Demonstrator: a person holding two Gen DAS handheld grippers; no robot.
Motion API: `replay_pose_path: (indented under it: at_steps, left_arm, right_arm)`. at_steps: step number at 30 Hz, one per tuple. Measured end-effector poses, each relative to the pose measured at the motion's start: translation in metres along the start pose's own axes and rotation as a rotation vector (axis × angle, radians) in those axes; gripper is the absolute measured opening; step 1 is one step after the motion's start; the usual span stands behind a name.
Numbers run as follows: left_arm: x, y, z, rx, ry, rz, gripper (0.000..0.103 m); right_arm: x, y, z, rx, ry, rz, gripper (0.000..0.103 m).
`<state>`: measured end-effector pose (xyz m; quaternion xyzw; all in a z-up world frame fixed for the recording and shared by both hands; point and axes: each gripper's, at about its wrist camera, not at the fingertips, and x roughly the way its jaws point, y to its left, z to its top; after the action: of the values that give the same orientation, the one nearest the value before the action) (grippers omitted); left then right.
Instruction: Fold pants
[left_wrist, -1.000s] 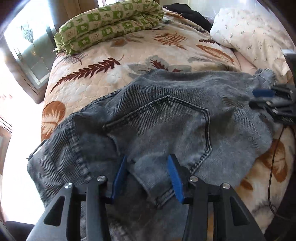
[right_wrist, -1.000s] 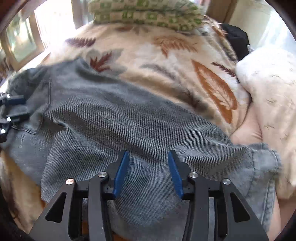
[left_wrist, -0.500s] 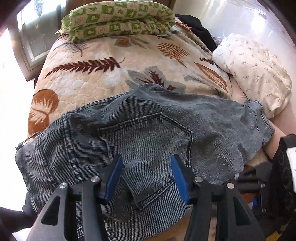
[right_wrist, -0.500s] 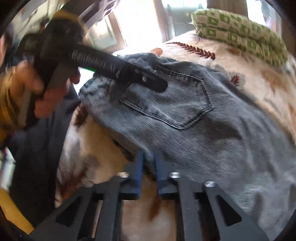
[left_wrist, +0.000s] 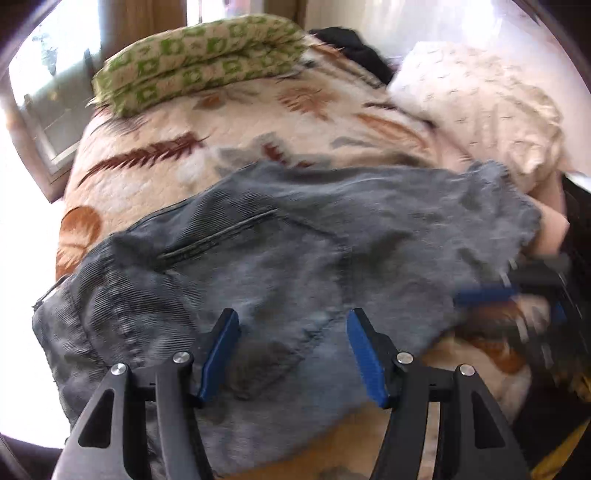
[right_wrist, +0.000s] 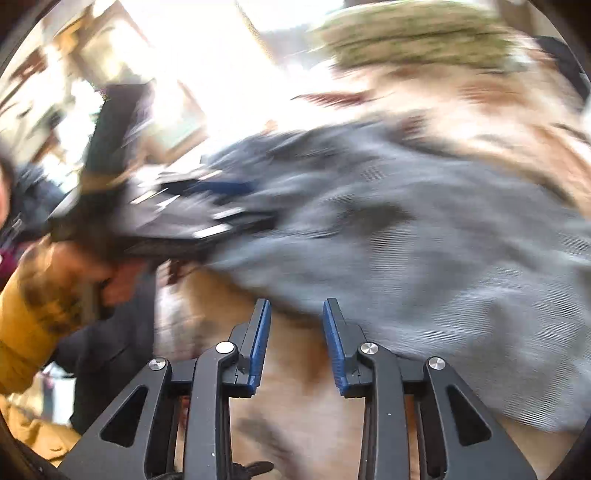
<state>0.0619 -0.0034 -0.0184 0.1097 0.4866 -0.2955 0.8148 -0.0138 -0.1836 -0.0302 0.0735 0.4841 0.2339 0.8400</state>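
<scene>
- Sunlit windows stand behind a bed whose cream quilt (left_wrist: 229, 173) is printed with brown and rust leaves.
- At the far edge of the quilt we see a folded green-and-white blanket (left_wrist: 199, 62); a pale pillow (left_wrist: 480, 107) lies to the right, with something black (left_wrist: 351, 48) behind it.
- Our pants (left_wrist: 314, 266), grey washed denim, lie bunched across the near part of the bed, a back pocket seam facing up and the waistband toward the left edge.
- Our left gripper (left_wrist: 291, 354) hangs just over the denim near the pocket; its blue pads are well apart and widening, with cloth beneath them but nothing pinched between.
- Our right gripper (right_wrist: 295, 332) sits at the near hem of the pants; its jaws stand narrow and are opening, and through the gap we see only quilt.
- Heavy blur covers the right wrist view; there we make out a hand (right_wrist: 110, 280) in a mustard sleeve (right_wrist: 33, 317) holding the other tool.
</scene>
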Motion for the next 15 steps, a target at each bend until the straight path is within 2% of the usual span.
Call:
replay_pose_path:
  at_steps: [2, 3, 4, 5, 6, 7, 9, 11, 13, 15]
  left_arm:
    - [0.004, -0.014, -0.001, 0.042, 0.016, -0.031, 0.064]
    - [0.011, -0.021, -0.003, 0.075, 0.047, -0.013, 0.064]
    - [0.02, -0.026, -0.009, 0.112, 0.098, 0.009, 0.064]
    - [0.03, -0.028, -0.018, 0.148, 0.146, 0.031, 0.064]
    - [0.033, -0.028, -0.026, 0.181, 0.155, 0.039, 0.065]
    - [0.029, -0.028, -0.035, 0.212, 0.126, 0.036, 0.065]
    - [0.025, -0.025, -0.044, 0.232, 0.149, 0.044, 0.065]
    - [0.024, -0.024, -0.051, 0.264, 0.17, 0.061, 0.064]
    - [0.024, -0.026, -0.051, 0.294, 0.189, 0.088, 0.064]
    - [0.019, -0.03, -0.04, 0.263, 0.195, 0.075, 0.061]
  right_arm:
    - [-0.004, -0.018, 0.003, 0.047, -0.008, -0.066, 0.029]
    - [-0.001, -0.026, 0.003, 0.054, 0.008, -0.105, 0.029]
    - [0.005, -0.033, 0.002, 0.047, 0.049, -0.153, 0.029]
    - [0.017, -0.043, -0.003, 0.037, 0.152, -0.235, 0.03]
    - [0.02, -0.055, -0.01, 0.062, 0.234, -0.248, 0.031]
    - [0.019, -0.063, -0.015, 0.094, 0.247, -0.211, 0.03]
    - [0.007, -0.073, -0.013, 0.106, 0.272, -0.187, 0.028]
    - [-0.004, -0.079, -0.009, 0.119, 0.274, -0.185, 0.032]
    - [-0.021, -0.089, 0.001, 0.123, 0.239, -0.201, 0.032]
    - [-0.045, -0.101, 0.013, 0.137, 0.167, -0.282, 0.033]
